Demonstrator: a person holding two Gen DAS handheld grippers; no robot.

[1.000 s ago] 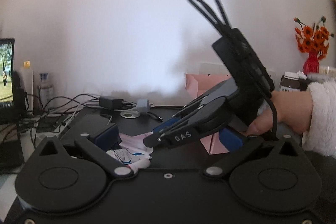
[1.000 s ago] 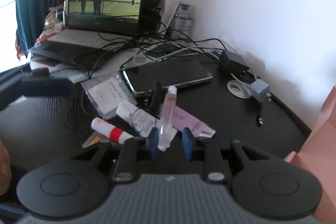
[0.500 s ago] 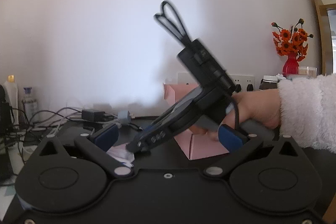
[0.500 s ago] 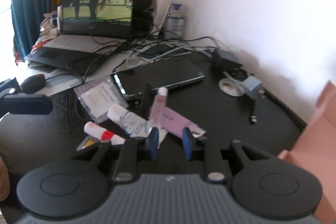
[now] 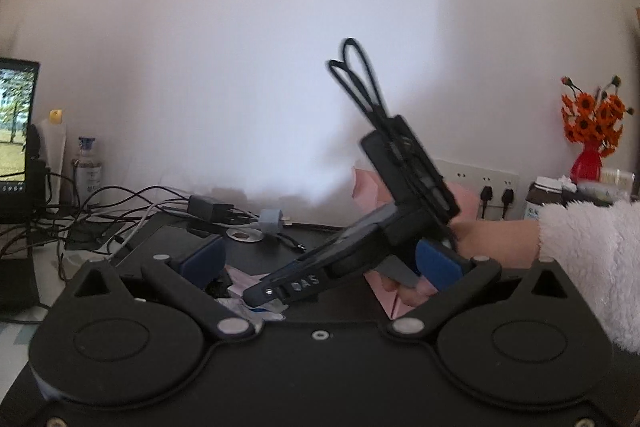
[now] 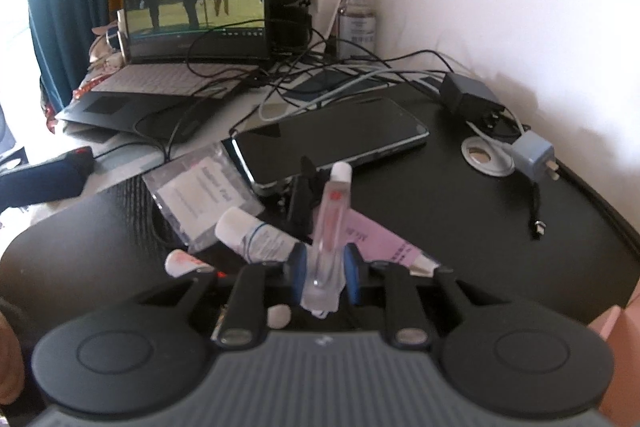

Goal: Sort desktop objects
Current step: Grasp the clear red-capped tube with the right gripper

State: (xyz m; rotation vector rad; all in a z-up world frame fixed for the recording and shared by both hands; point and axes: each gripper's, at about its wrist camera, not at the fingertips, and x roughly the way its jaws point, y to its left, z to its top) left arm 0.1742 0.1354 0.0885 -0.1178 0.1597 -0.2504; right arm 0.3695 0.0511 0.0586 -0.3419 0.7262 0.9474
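Black tabletop [image 6: 460, 227] fills the middle of the right wrist view, and low at its centre the right gripper [image 6: 323, 273] has its two blue pads pressed against the sides of a clear tube [image 6: 330, 227] with a white cap. The tube points up and away from the jaws, its crimped end poking out below them.

Seen from the left wrist view, the left gripper [image 5: 320, 263] stands wide open with nothing between its blue pads [image 5: 202, 259]. The right tool crosses the middle of that frame, held by a hand [image 5: 492, 243] in a fluffy white sleeve [image 5: 588, 267].

Around the gripped tube lie a white tube [image 6: 256, 239] just to its left, a pink packet [image 6: 384, 243] to its right and a clear sachet [image 6: 204, 195] further left. A dark phone [image 6: 332, 143] lies above them.

Upper left, an open laptop [image 6: 192, 7] plays a video. Cables and a grey charger [image 6: 534, 155] trail along the white wall at right. A pink box [image 5: 368, 187] stands behind the right tool, and orange flowers in a red vase [image 5: 588, 163] sit far right.
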